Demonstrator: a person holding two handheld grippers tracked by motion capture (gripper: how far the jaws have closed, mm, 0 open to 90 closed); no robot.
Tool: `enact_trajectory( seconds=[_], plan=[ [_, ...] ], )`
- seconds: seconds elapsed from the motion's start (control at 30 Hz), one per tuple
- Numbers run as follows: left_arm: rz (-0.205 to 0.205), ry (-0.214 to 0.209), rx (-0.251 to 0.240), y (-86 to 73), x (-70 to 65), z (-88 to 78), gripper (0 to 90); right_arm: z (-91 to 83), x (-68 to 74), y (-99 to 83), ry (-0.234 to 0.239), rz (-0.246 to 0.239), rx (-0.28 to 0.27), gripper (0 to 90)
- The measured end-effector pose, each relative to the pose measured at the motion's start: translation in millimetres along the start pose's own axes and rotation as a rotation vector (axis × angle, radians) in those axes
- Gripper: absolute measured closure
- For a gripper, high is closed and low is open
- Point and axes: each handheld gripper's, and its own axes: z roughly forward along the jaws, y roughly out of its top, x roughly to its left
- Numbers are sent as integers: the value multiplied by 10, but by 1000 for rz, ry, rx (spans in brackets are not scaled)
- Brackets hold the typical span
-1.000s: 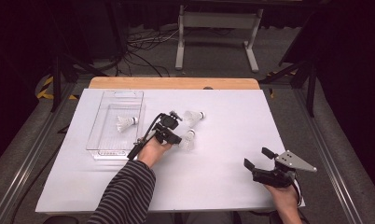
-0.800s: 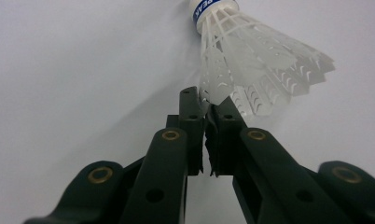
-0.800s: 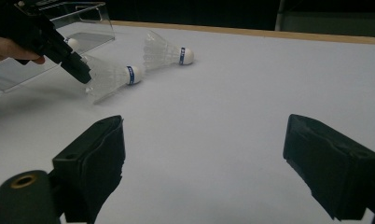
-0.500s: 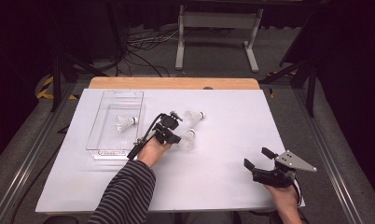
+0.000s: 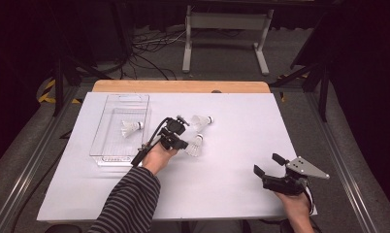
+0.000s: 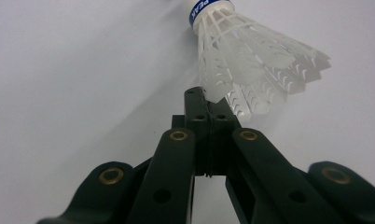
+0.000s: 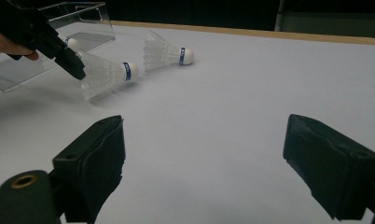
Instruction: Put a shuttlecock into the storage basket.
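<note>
A white shuttlecock with a blue band lies on the white table, cork pointing away from my left gripper. In the left gripper view the black jaws are pressed together, pinching the rim of its feather skirt. From the right gripper view, the left gripper's tip meets that skirt. A second shuttlecock lies just behind it, also seen as the farther shuttlecock. A third shuttlecock rests inside the clear tray. My right gripper sits at the front right, jaws wide open with nothing between them.
The clear tray's wall stands at the table's left rear. A wooden strip edges the far side of the table. Bare white surface lies between the two hands. Metal stands and cables sit on the floor beyond.
</note>
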Motion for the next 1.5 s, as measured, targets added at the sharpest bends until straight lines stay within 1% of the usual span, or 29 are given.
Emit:
enact_trajectory(
  seconds=[0.07, 0.1, 0.2, 0.33, 0.4, 0.57, 0.73, 0.8, 1.03, 1.2, 1.33, 1.37, 1.47, 1.5],
  plan=[
    [14, 0, -5, -2, 5, -23, 900, 0, 0, 0, 0, -1, 0, 135],
    [10, -3, -5, -6, -2, -34, 900, 0, 0, 0, 0, -1, 1, 134],
    [21, -1, -10, -11, -10, -64, 900, 1, -4, 0, 0, -1, 1, 135],
    [25, -1, -14, -20, -13, -91, 900, 1, -4, 0, 0, -2, 1, 134],
    [20, -4, -8, -24, -25, -99, 900, 1, -4, 0, -1, -1, 0, 135],
    [33, -9, -13, -27, -33, -112, 900, -1, -4, -1, -1, -2, 0, 135],
    [31, -9, -10, -37, -33, -148, 900, -1, -6, -1, -1, -1, 0, 134],
    [36, -4, -9, -42, -37, -167, 900, -1, -4, -1, -1, -1, 0, 135],
    [48, -10, -8, -66, -54, -243, 900, -1, -4, -1, -2, 0, 0, 135],
    [59, -18, -17, -82, -69, -285, 900, -2, -4, -1, -2, -1, 0, 135],
    [57, -22, -16, -93, -85, -319, 900, -2, -4, -1, -2, -1, 0, 135],
    [64, -21, -20, -95, -85, -326, 900, -1, -4, -1, -2, 0, 0, 135],
    [64, -23, -22, -105, -99, -346, 900, -2, -3, -1, -2, -1, 0, 135],
    [68, -21, -17, -108, -100, -358, 900, -2, -3, -1, -2, -1, 0, 135]
  ],
)
